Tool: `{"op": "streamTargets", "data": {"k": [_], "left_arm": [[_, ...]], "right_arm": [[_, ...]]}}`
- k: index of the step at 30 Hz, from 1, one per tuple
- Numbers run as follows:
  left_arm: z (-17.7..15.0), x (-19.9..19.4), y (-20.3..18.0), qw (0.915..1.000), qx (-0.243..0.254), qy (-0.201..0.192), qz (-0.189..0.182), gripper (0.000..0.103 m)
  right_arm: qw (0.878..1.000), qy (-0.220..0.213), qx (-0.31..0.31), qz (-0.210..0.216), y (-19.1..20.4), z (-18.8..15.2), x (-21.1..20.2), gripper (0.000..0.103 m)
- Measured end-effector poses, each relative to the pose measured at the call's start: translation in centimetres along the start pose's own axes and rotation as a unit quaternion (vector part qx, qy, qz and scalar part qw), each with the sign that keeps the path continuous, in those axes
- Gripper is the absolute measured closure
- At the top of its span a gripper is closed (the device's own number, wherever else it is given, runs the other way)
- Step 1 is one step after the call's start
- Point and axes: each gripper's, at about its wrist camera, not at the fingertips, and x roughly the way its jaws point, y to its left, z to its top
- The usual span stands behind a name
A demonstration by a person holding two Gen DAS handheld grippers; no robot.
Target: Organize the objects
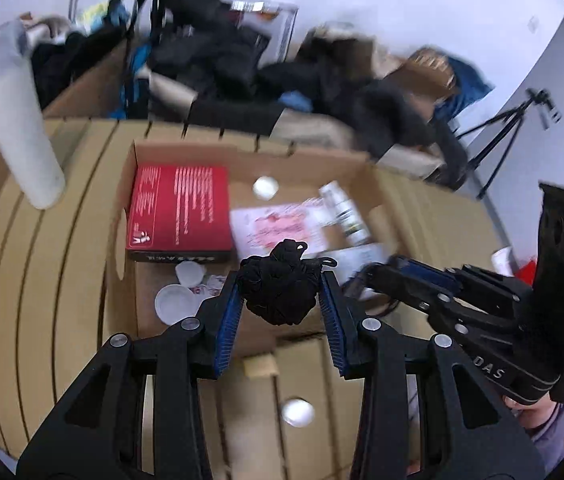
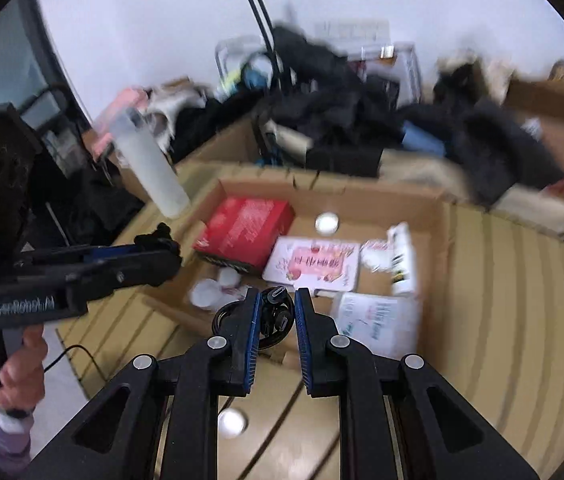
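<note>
My left gripper (image 1: 282,280) is shut on a crumpled black cloth (image 1: 280,284) and holds it above the near edge of an open cardboard box (image 1: 178,150). My right gripper (image 2: 276,300) is shut on a coiled black cable (image 2: 276,312) with plug ends, also over the box's near edge (image 2: 438,216). The box holds a red carton (image 1: 180,212), a pink-printed card (image 1: 278,228), a white bottle (image 1: 344,210), white caps (image 1: 172,302) and a white packet (image 2: 378,322). The left gripper also shows in the right wrist view (image 2: 158,248), the right one in the left wrist view (image 1: 378,276).
The box sits on a round slatted wooden table (image 1: 42,280). A white cap (image 1: 298,412) lies on the table near me. A white roll (image 1: 18,120) leans at the left. Dark clothes and boxes (image 1: 242,52) pile behind. A tripod (image 1: 506,136) stands at right.
</note>
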Motion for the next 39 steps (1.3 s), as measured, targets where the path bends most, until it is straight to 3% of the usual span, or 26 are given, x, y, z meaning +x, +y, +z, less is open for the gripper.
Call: {"op": "streamTargets", "data": {"k": [2,5,6,7,9,10,14,17,24,31,35,39], "left_arm": [[-0.4,2.4,0.7,0.9997,0.006,0.022,0.003,0.067],[-1.1,4.7,1.2,0.9989,0.019,0.039,0.016,0.049],[-1.3,4.8,1.3,0.9991,0.021,0.034,0.014,0.041],[-1.5,4.7,1.5,0.9994,0.019,0.028,0.008,0.036],[-1.4,4.2,1.9,0.9996,0.013,0.023,-0.002,0.031],[-1.4,3.9,2.1,0.9998,0.009,0.020,0.000,0.030],[-0.9,1.2,2.2,0.9995,0.006,0.010,0.028,0.029],[-0.8,-2.1,1.5,0.9990,0.016,0.009,0.040,0.020],[-1.5,-15.5,-2.5,0.9971,0.042,-0.055,0.032,0.015],[-3.1,-30.0,-8.5,0.9855,0.084,-0.144,0.029,0.008],[-3.3,-35.5,-10.5,0.9775,0.098,-0.182,0.042,0.007],[-3.7,-40.2,-11.4,0.9685,0.096,-0.227,0.033,0.000]], "right_arm": [[0.999,0.029,0.012,0.008,-1.0,-0.2,3.8,0.084],[0.999,0.043,0.001,0.000,-1.6,-0.8,6.3,0.083],[0.999,0.044,-0.001,-0.002,-1.8,-1.0,6.7,0.078],[0.999,0.044,0.000,-0.003,-1.9,-1.0,6.8,0.071],[0.999,0.036,0.001,-0.004,-2.1,-1.0,6.3,0.027],[0.999,0.030,0.002,-0.017,-2.2,-0.9,5.9,0.022],[0.999,0.011,0.025,-0.033,-2.7,0.1,3.1,0.021],[0.998,0.006,0.024,-0.052,-2.6,0.8,0.4,0.021],[0.996,-0.030,0.002,-0.089,-0.2,1.6,-11.0,0.021],[0.987,-0.115,-0.048,-0.104,4.5,1.2,-24.7,0.021],[0.978,-0.158,-0.082,-0.112,7.8,0.3,-31.1,0.021],[0.971,-0.180,-0.108,-0.116,10.0,-0.7,-34.4,0.021]]}}
